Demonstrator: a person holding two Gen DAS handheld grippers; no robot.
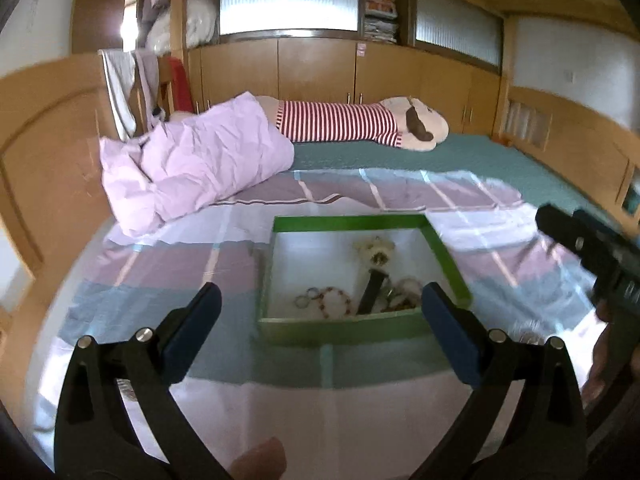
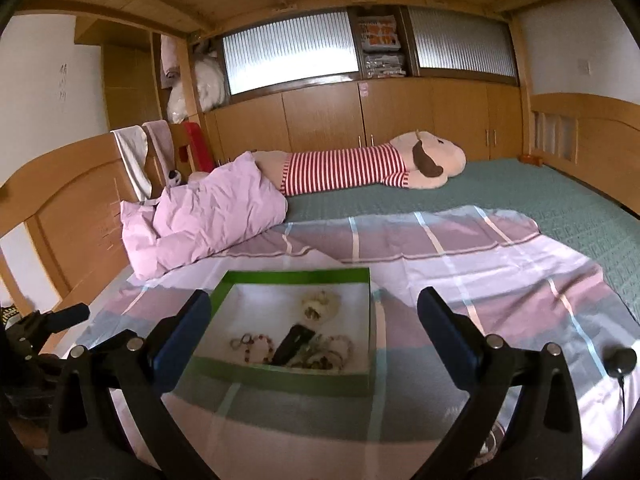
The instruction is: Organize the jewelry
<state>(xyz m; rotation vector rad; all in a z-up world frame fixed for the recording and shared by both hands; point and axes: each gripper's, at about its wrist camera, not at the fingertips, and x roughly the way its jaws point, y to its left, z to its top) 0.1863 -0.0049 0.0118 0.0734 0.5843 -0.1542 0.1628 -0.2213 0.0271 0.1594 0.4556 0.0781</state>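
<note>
Progress: looked nearly done | jewelry [image 1: 362, 294] lay inside green box [image 1: 352, 222] on bed | left gripper [image 1: 320, 320] wide, empty | right gripper [image 2: 314, 328] wide, empty | nothing seen left outside.

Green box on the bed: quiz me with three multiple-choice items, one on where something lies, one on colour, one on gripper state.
1. Where is the jewelry?
A. Inside the green box
B. On the pink pillow
C. On the plush toy

2. What colour are the plush toy's stripes?
A. Blue and yellow
B. Red and white
C. Black and green

3. How do the left gripper and right gripper stand?
A. Both shut on beads
B. One shut, one open
C. Both open, empty

Answers: 1 A, beads and a dark strap lie on the box's white floor. 2 B, red-and-white bands show. 3 C, nothing sits between either pair of pads.
</note>
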